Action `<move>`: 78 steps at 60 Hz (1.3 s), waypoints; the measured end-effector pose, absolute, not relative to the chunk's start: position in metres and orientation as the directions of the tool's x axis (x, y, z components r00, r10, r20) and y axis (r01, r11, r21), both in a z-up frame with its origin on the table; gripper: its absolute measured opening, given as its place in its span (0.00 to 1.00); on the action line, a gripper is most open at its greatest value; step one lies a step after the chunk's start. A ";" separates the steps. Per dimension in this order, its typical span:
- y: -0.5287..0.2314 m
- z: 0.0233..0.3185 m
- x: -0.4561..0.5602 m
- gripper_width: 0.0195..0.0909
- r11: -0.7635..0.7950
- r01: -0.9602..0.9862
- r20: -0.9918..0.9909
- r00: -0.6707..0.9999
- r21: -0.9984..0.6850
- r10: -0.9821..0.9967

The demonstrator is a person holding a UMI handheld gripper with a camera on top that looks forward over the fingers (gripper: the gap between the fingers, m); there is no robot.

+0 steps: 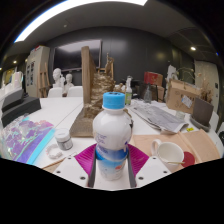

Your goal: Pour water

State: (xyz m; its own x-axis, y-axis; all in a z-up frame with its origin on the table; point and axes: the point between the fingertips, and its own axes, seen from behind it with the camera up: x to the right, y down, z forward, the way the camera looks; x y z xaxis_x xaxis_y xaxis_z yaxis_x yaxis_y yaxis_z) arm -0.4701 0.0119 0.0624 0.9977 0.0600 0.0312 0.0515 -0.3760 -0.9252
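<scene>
Gripper view puts a white plastic bottle with a light blue cap (113, 131) upright directly in front of me, standing between the two fingers of my gripper (112, 163). The magenta pads (86, 158) sit close against its lower sides, one on each side, but I cannot tell whether they actually press on it or leave a small gap. The bottle carries a blue-and-white label around its lower body. To its right, on the light counter (60, 120), a white ceramic cup (169, 151) stands near the right finger. On the other side lie a shiny iridescent sheet (27, 138), a small dark-capped jar (64, 141) and a small white round lid (53, 153) just beside it. Beyond the bottle a tall wooden board (88, 95) rises from the counter, with papers (152, 115) spread out to the right.
</scene>
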 end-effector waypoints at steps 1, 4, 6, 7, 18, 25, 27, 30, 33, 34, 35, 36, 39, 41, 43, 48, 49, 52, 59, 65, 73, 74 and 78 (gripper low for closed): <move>0.012 0.062 -0.469 0.37 -0.374 0.051 0.031 0.998 -0.926 0.059; 0.012 0.062 -0.469 0.30 -0.368 0.051 0.032 0.998 -0.928 0.059; 0.011 0.063 -0.470 0.27 -0.369 0.051 0.029 0.997 -0.928 0.066; 0.011 0.062 -0.470 0.27 -0.372 0.050 0.026 0.997 -0.927 0.068; 0.007 0.082 -0.470 0.24 -0.375 -0.045 -0.079 0.994 -0.926 0.075; 0.006 0.115 -0.473 0.24 -0.389 -0.324 -0.371 0.927 -0.863 0.052; 0.006 0.124 -0.471 0.24 -0.399 -0.432 -0.485 0.874 -0.809 0.037; 0.005 0.138 -0.473 0.24 -0.417 -0.591 -0.655 0.755 -0.691 0.015; 0.005 0.147 -0.475 0.24 -0.425 -0.723 -0.793 0.609 -0.544 -0.021; 0.005 0.150 -0.475 0.24 -0.429 -0.761 -0.833 0.552 -0.487 -0.031; 0.006 0.152 -0.474 0.24 -0.432 -0.793 -0.869 0.492 -0.429 -0.041; 0.006 0.155 -0.473 0.24 -0.434 -0.822 -0.901 0.431 -0.368 -0.053; 0.007 0.160 -0.469 0.23 -0.433 -0.881 -0.963 0.253 -0.192 -0.088; 0.005 0.165 -0.468 0.24 -0.428 -0.900 -0.983 0.143 -0.083 -0.111; 0.008 0.165 -0.466 0.24 -0.420 -0.907 -0.991 0.037 0.020 -0.128; 0.007 0.170 -0.460 0.24 -0.401 -0.887 -0.971 -0.177 0.229 -0.161; 0.006 0.170 -0.459 0.24 -0.398 -0.880 -0.964 -0.211 0.260 -0.163; 0.005 0.170 -0.456 0.24 -0.393 -0.855 -0.940 -0.295 0.340 -0.172; -0.001 0.172 -0.453 0.24 -0.377 -0.811 -0.894 -0.403 0.448 -0.196; 0.003 0.167 -0.452 0.24 -0.370 -0.809 -0.889 -0.411 0.457 -0.201; 0.004 0.167 -0.451 0.24 -0.391 -0.838 -0.924 -0.323 0.380 -0.205; 0.004 0.167 -0.451 0.24 -0.398 -0.847 -0.934 -0.294 0.353 -0.203; -0.002 0.171 -0.449 0.24 -0.431 -0.880 -0.976 -0.138 0.200 -0.172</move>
